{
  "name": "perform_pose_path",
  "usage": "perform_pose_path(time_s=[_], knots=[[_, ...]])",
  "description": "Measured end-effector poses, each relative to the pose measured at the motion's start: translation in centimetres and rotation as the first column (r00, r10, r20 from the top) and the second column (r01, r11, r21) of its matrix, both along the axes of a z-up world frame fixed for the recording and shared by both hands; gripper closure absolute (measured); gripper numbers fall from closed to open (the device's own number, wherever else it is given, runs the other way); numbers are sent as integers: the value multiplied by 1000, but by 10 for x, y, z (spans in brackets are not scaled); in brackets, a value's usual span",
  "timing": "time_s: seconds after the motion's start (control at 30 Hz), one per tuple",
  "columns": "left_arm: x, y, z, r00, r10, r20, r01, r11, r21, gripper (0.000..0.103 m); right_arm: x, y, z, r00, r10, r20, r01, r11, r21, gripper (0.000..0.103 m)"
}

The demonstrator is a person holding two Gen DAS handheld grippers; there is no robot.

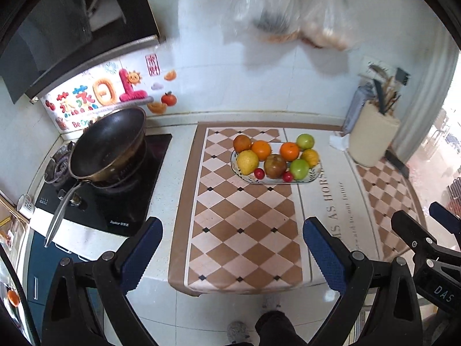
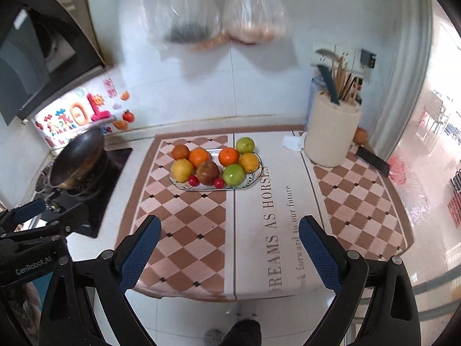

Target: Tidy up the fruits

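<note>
On the checkered mat [image 1: 239, 230], the fruit plate [image 1: 315, 174] lies lengthwise left-to-right; left gripper [image 1: 232, 248] and right gripper [image 2: 230, 248] gape empty.

Place: a home kitchen.
Landmark: the gas hob [image 1: 115, 196] set into the worktop [image 1: 173, 190].
On the hob: a dark wok [image 1: 109, 144].
Above the hob: a black extractor hood [image 1: 57, 28].
Behind it: white wall tiles [image 1: 219, 86] with bright stickers [image 1: 100, 95].
Right along the worktop: fruit plate [image 1: 312, 176], then a utensil crock [image 1: 371, 135].
</note>
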State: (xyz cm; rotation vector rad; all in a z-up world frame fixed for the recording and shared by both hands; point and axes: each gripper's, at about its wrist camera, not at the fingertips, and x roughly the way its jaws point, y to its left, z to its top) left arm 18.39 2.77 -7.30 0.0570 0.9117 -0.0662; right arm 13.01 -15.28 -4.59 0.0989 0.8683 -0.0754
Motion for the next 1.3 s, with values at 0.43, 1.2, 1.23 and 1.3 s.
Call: perform_pose_path(time_s=[0.43, 1.2, 1.23, 1.3], knots=[[-95, 13, 44, 997, -10, 79, 12, 1000, -27, 3, -116, 14, 67, 995, 19, 100, -18, 1000, -7, 3], [-85, -7, 49, 994, 54, 96, -54, 999, -3, 3, -97, -15, 75, 991, 42, 127, -44, 999, 10, 1], [-76, -9, 47, 994, 57, 89, -57, 998, 1, 3, -87, -18, 72, 992, 36, 125, -37, 999, 6, 1], [-57, -11, 41, 994, 66, 82, -67, 998, 10, 3, -67, -23, 65, 993, 30, 115, -31, 1000, -1, 1]])
